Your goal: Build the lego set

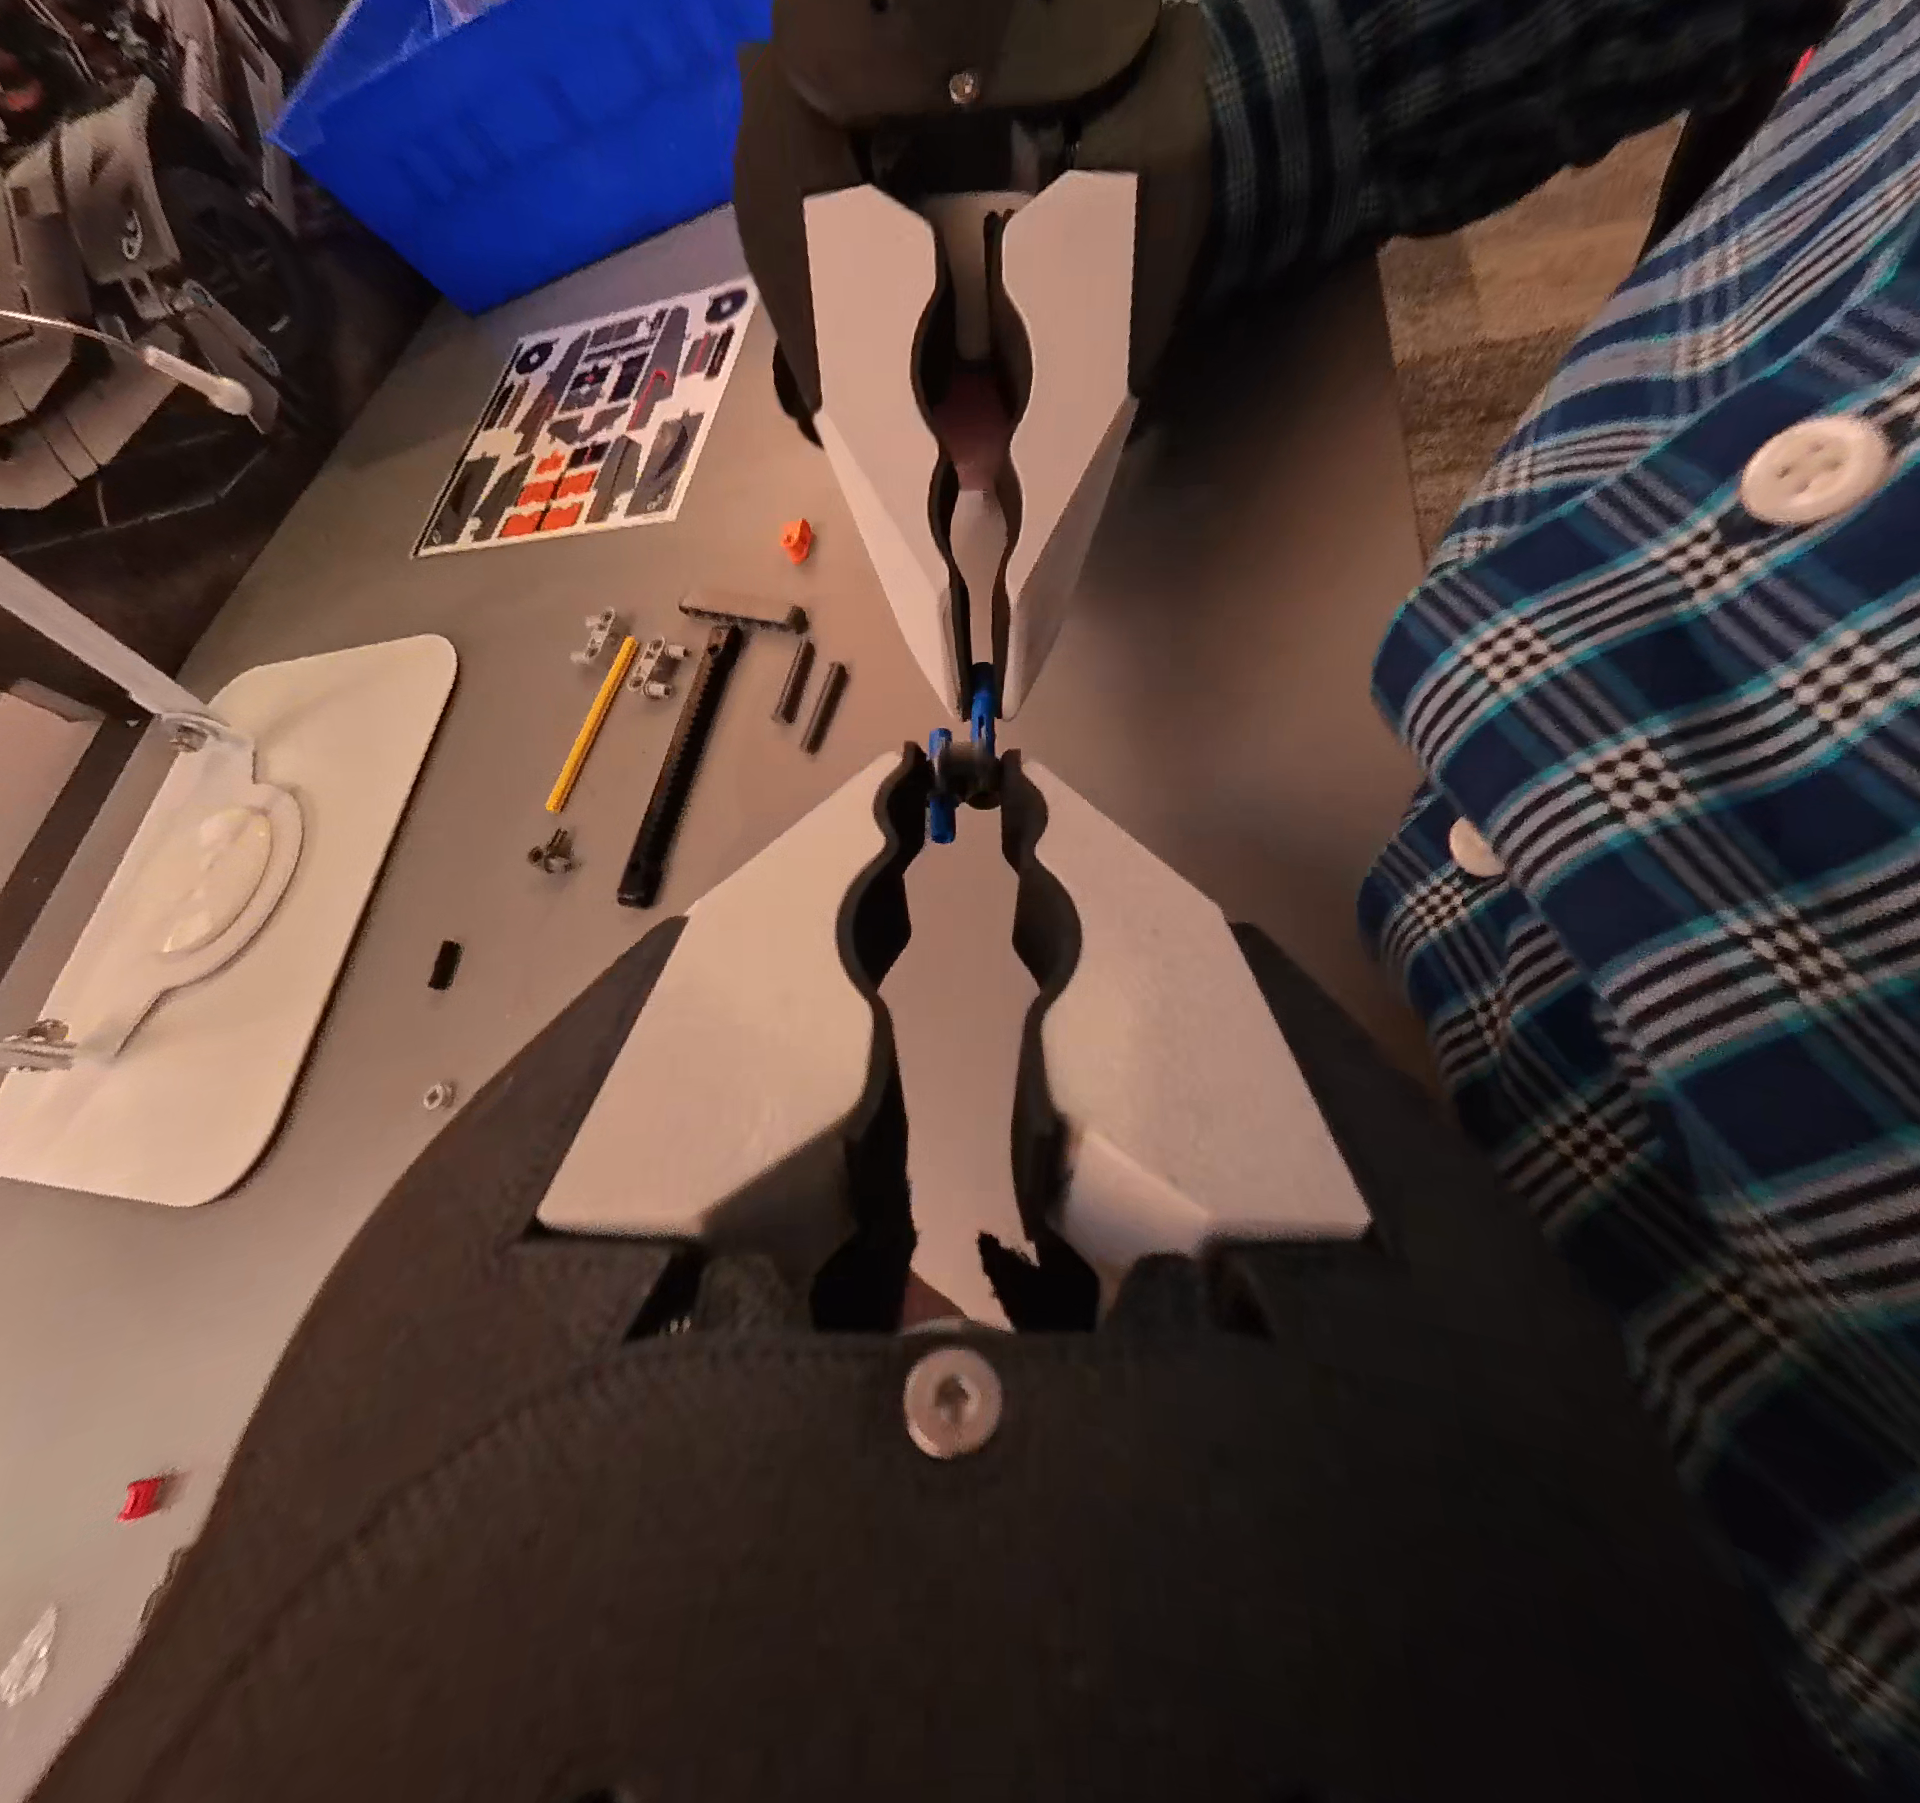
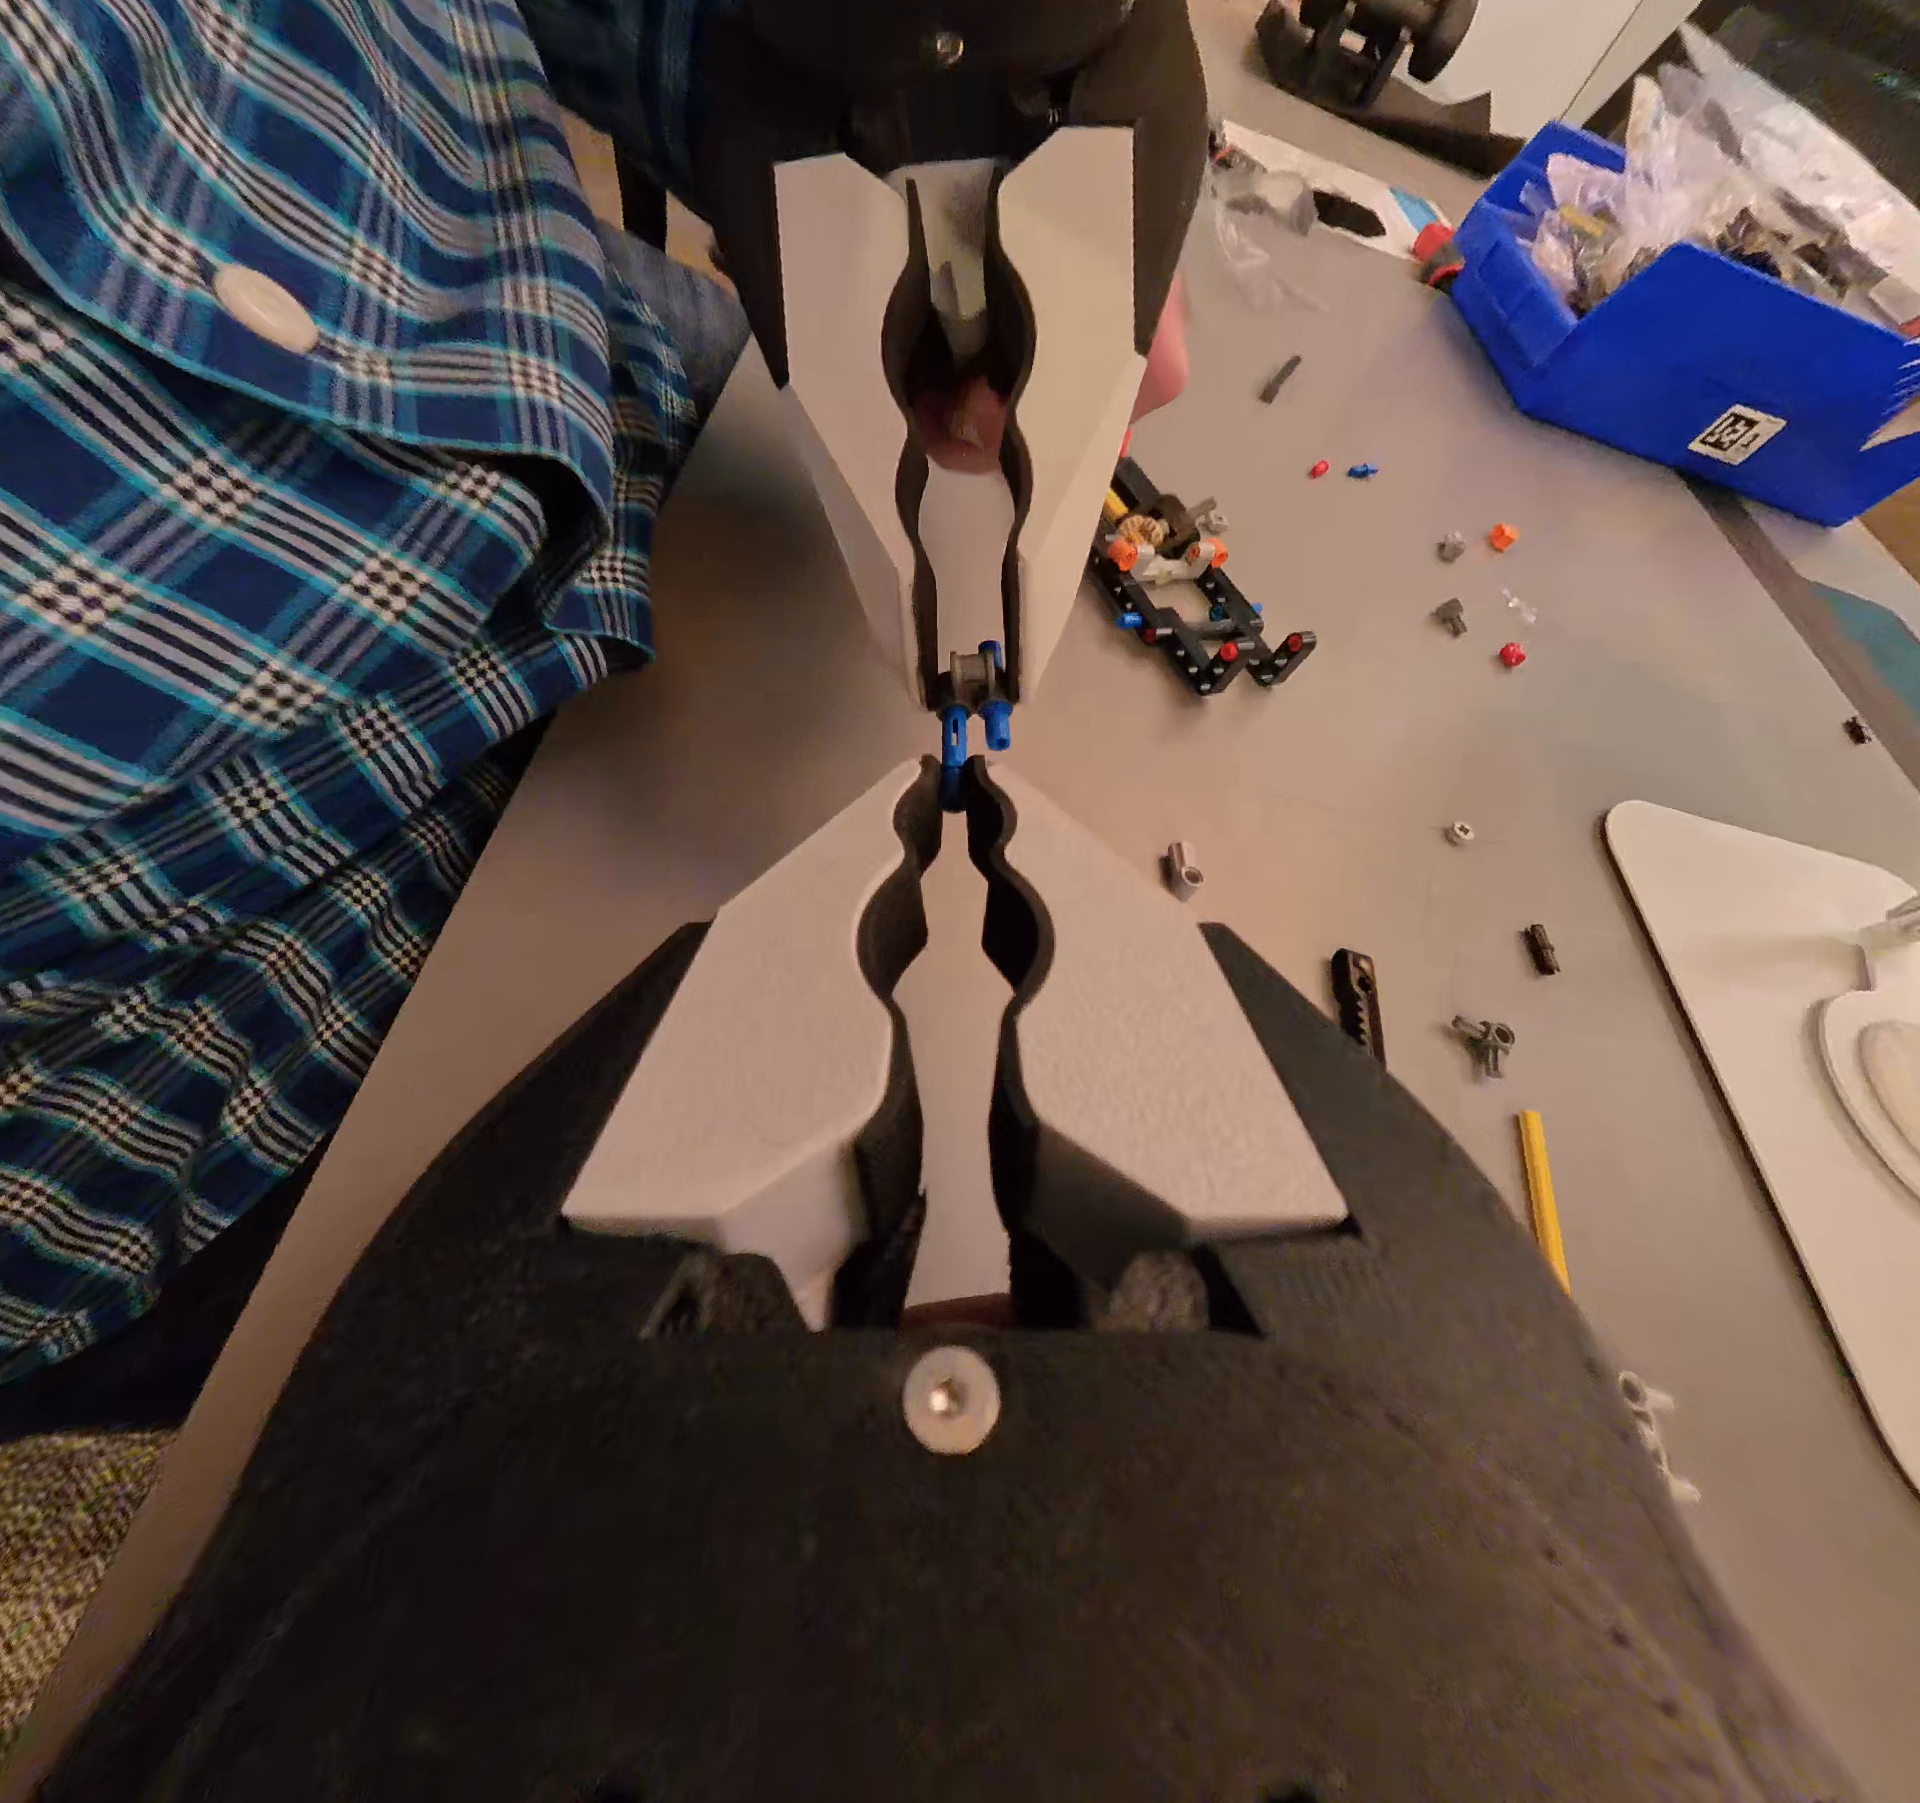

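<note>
Left gripper (image 1: 964, 766) jaws clamping one grey connector (image 1: 961, 774), right gripper (image 2: 954, 785) jaws pinching one blue pin (image 2: 952, 751), two blue bins (image 1: 540, 91).

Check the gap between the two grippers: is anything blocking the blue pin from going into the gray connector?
Nothing visible blocks it. The right gripper holds the blue pin tip-to-tip with the gray connector in the left gripper; they already meet in mid-air above the table.

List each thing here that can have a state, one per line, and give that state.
left gripper: shut on the grey connector.
right gripper: shut on a blue pin.
grey connector: held off the table, a second blue pin already in it.
blue pin: at the connector, seating unclear.
blue bin: open, holding bagged parts.
</note>
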`<state>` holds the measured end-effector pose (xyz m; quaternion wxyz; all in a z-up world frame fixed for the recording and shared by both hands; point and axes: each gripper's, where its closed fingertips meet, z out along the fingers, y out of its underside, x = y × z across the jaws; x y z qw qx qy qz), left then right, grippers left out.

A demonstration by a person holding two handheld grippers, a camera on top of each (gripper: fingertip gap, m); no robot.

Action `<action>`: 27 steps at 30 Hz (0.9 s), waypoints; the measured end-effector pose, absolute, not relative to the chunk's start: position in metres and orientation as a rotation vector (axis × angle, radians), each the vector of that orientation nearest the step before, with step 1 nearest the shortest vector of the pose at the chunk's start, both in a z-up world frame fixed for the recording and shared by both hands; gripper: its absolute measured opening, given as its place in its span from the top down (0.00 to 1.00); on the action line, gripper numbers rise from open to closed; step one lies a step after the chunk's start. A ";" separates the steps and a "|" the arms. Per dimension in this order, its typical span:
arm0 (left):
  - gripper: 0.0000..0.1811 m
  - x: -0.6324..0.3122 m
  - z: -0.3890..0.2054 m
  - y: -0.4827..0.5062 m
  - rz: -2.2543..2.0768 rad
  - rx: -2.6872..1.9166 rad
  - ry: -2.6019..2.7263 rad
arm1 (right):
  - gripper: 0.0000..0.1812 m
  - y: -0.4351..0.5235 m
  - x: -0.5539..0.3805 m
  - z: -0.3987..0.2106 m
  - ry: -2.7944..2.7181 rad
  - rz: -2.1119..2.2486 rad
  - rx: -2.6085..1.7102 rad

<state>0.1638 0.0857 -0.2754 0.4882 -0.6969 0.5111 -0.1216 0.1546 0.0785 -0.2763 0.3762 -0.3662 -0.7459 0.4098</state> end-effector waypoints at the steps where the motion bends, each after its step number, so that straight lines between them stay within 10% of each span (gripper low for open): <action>1: 0.93 0.164 -0.273 0.086 -0.312 -1.687 1.236 | 0.99 0.078 0.155 -0.274 -1.899 1.065 -0.935; 27: 0.93 0.163 -0.276 0.092 -0.193 -1.754 1.343 | 0.99 0.083 0.152 -0.278 -1.970 0.880 -0.949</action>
